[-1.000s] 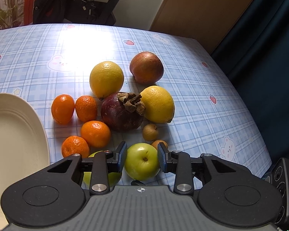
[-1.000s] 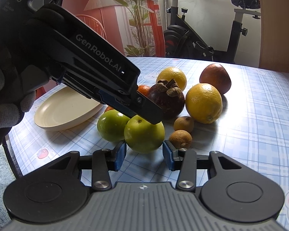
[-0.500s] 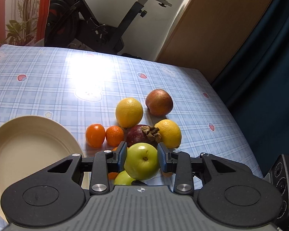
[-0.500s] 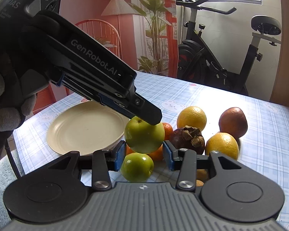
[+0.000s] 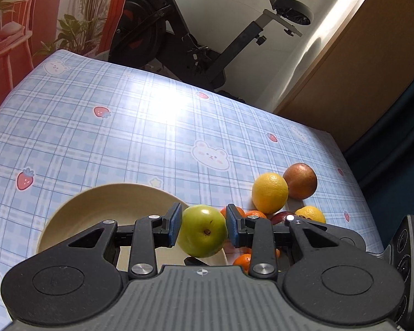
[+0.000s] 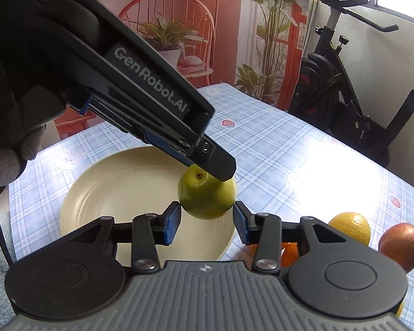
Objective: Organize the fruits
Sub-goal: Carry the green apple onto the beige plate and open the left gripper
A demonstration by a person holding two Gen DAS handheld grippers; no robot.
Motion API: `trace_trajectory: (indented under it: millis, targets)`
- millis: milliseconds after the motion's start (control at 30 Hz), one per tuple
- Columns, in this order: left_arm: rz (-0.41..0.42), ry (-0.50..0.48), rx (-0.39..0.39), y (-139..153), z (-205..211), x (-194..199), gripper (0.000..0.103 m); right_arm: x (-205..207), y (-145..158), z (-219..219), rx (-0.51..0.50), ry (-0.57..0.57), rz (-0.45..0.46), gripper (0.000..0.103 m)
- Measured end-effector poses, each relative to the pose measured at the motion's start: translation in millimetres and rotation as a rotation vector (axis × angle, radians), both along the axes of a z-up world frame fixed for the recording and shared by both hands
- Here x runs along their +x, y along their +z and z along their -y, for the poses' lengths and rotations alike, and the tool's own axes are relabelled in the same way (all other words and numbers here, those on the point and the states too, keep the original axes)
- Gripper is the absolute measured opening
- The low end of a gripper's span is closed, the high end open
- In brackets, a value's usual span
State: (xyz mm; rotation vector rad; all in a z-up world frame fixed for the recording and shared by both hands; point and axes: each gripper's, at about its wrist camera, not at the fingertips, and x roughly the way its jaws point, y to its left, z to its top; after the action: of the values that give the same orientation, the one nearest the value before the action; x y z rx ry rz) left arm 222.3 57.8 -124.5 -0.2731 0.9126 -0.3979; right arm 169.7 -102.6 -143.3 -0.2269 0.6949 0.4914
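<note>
Sunlit room with an exercise bike (image 5: 196,41), potted plants and a red chair behind a tabletop (image 5: 124,127) in blue check cloth: that's your setting. Your left tongs (image 5: 203,227) are clamped on a green apple (image 5: 202,230), its pads pressed to both sides, stem dimple facing the camera. From your right wrist view, that apple (image 6: 207,195) hangs in the air over the right-hand edge of the cream plate (image 6: 118,182), and your right tongs (image 6: 206,220) sit just beneath it, narrow but holding nothing, with the pads clear of the fruit. So the left hand is the one placed to deliver; the plate's centre lies down and to the left of the apple. To the right on the cloth wait the yellow orange (image 5: 270,192), a reddish-brown fruit (image 5: 300,181), and small tangerines (image 5: 241,260), partly hidden behind the tongs.
</note>
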Motion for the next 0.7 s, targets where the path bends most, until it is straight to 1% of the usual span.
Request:
trace_trajectory:
  millis: [67, 200, 333, 500, 700]
  targets:
    - [-0.010, 0.011, -0.015, -5.4, -7.5, 6.0, 0.037, 10.3, -8.0, -8.9, -0.018, -0.003, -0.030, 0.044]
    - [-0.028, 0.028, -0.031, -20.3, -13.6, 16.4, 0.037, 22.4, -19.5, -20.1, -0.058, 0.000, -0.061, 0.044]
    - [-0.037, 0.043, -0.052, -30.5, -22.2, 17.2, 0.037, 29.5, -25.7, -25.9, -0.073, -0.001, -0.074, 0.044]
    - [-0.042, 0.062, -0.057, -39.3, -27.3, 18.9, 0.036, 32.3, -29.9, -32.1, -0.093, 0.004, -0.074, 0.045]
    - [-0.045, 0.084, -0.059, -40.3, -26.2, 19.6, 0.037, 32.5, -28.7, -32.5, -0.098, -0.015, -0.070, 0.045]
